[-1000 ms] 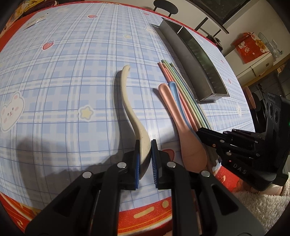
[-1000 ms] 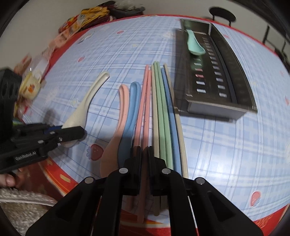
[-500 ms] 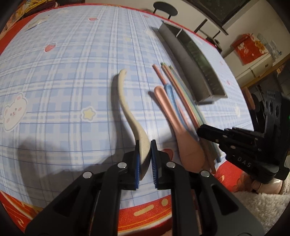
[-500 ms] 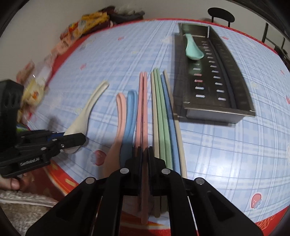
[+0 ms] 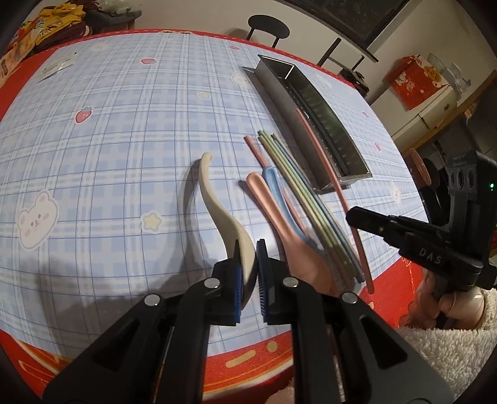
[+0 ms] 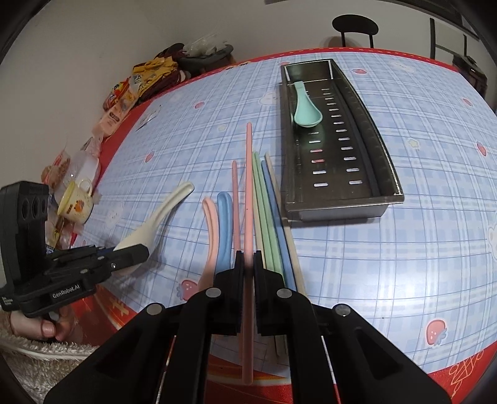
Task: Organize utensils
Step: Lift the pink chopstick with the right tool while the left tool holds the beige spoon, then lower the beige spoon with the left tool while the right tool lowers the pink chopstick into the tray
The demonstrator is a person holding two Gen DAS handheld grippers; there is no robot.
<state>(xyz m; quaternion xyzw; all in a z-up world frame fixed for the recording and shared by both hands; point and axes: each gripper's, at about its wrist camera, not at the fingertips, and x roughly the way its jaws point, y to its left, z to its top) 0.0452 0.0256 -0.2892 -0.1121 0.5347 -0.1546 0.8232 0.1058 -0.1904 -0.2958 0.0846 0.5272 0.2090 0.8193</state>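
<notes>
My left gripper (image 5: 247,245) is shut on the bowl of a cream spoon (image 5: 214,199), whose handle points away, raised a little off the checked tablecloth. My right gripper (image 6: 247,258) is shut on a pink chopstick (image 6: 248,186), held above the other utensils and pointing toward the steel tray (image 6: 341,205). A mint spoon (image 6: 306,108) lies in that tray. On the cloth lie a pink spoon (image 6: 211,223), a blue spoon (image 6: 225,217), a second pink chopstick (image 6: 235,199) and several pastel chopsticks (image 6: 267,211). The left gripper (image 6: 136,251) shows at the left of the right wrist view.
A yellow mug (image 6: 76,202) and snack packets (image 6: 124,99) crowd the table's left edge. A black chair (image 6: 354,25) stands behind the far edge. A red box (image 5: 419,80) sits on a cabinet to the right. The table's red front border is close below both grippers.
Both grippers have risen. The pink chopstick has come up out of the bundle, and the cream spoon has lifted off the cloth with the left gripper.
</notes>
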